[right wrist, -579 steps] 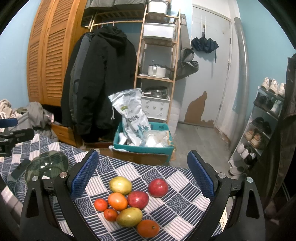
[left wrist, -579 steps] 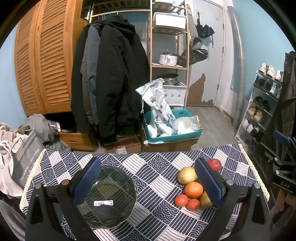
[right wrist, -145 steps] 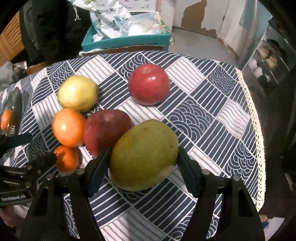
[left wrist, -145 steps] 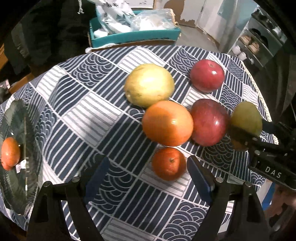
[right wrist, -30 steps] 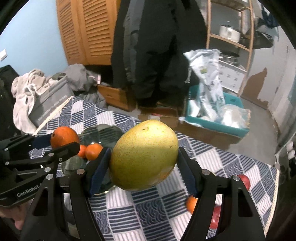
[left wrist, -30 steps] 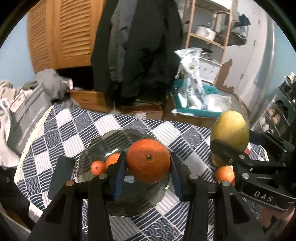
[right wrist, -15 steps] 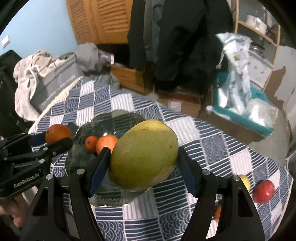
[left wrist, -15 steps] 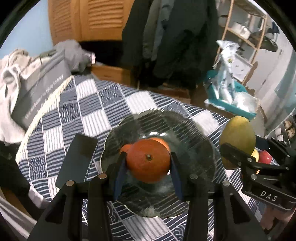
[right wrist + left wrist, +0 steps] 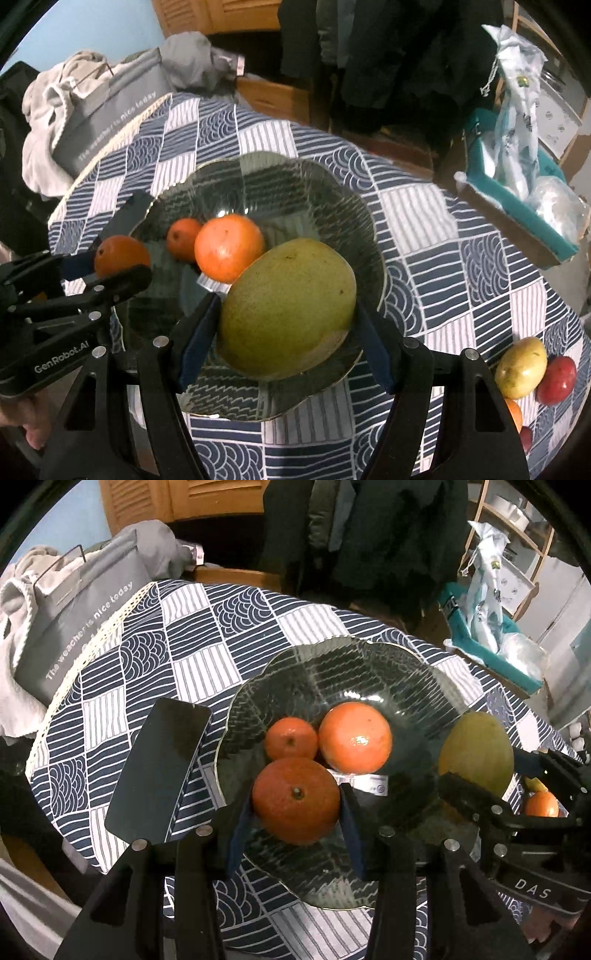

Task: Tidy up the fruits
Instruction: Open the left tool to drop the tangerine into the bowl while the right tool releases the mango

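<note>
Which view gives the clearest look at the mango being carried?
The right wrist view: the mango fills the middle of the picture, gripped between the right gripper fingers above the glass bowl. The left wrist view shows it only at the right side, partly hidden by that gripper.

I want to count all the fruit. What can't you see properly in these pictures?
- Right wrist view: fruits at the lower right edge are cut off by the frame.
- Left wrist view: the right hand-held gripper hides most of the table's fruit.
- Both views: the mango and held orange hide whether they touch the glass bowl.
</note>
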